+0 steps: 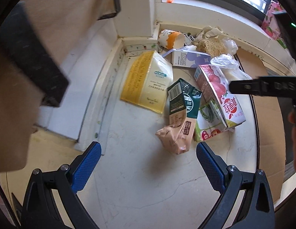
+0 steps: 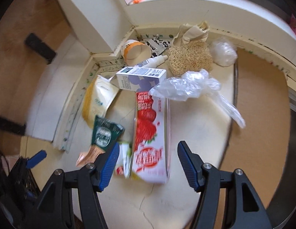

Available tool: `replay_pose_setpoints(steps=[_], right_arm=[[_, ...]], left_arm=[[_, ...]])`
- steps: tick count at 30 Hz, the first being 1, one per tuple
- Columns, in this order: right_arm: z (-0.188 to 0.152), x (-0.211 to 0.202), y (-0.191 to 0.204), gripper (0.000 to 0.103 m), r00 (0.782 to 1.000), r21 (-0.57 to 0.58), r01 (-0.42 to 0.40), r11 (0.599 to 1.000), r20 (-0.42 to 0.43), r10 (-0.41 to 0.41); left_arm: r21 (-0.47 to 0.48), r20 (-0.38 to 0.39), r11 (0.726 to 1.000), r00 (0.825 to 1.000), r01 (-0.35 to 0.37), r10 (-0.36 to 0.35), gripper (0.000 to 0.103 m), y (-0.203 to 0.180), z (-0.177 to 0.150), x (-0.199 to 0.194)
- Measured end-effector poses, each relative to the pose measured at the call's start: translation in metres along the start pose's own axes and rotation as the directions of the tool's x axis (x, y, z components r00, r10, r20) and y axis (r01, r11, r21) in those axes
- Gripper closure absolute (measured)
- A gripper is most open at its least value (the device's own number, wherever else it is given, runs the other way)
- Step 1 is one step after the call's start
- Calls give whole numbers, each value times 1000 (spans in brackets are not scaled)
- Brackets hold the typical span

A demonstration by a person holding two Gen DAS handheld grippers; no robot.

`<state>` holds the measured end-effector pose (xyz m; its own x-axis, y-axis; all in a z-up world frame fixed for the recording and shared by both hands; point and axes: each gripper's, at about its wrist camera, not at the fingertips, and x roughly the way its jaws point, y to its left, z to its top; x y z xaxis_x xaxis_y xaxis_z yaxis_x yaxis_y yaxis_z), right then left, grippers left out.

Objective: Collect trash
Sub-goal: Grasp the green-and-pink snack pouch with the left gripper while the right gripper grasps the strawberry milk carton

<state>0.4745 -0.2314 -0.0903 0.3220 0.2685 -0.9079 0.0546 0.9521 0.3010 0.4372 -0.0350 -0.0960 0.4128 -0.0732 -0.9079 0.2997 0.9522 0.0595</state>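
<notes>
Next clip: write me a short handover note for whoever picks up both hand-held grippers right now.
Left hand-held gripper: open, empty, above the floor short of the pile.
Right hand-held gripper: open, straddling the near end of the red-and-white strawberry carton, not closed on it.
Trash is heaped in the wall corner: yellow pouch, dark green packet, white-and-purple box, clear plastic bag, orange-and-white paper cup.
Done: nothing visibly collected. Left: the whole pile.

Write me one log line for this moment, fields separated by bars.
left gripper open, empty | right gripper open around strawberry carton, not closed | trash pile on floor
</notes>
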Motion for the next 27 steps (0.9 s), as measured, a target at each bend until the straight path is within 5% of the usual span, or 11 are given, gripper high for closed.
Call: replay_pose_setpoints(steps=[11,22,27], right_arm=[[16,62,1,40,992,-18,33,999,-121,-35],[7,47,-17,45,993,-47,-5,999,-115,-1],[5,34,-28,45,995,-33,-41,999,-96,38]], left_arm=[[7,-46,1000,999,-12,13,4,-14,29,45],[-17,-138,1000,990,18,-21,16,-26,48,85],[-30,-147,999,988,39,-43,59,-37,44,85]])
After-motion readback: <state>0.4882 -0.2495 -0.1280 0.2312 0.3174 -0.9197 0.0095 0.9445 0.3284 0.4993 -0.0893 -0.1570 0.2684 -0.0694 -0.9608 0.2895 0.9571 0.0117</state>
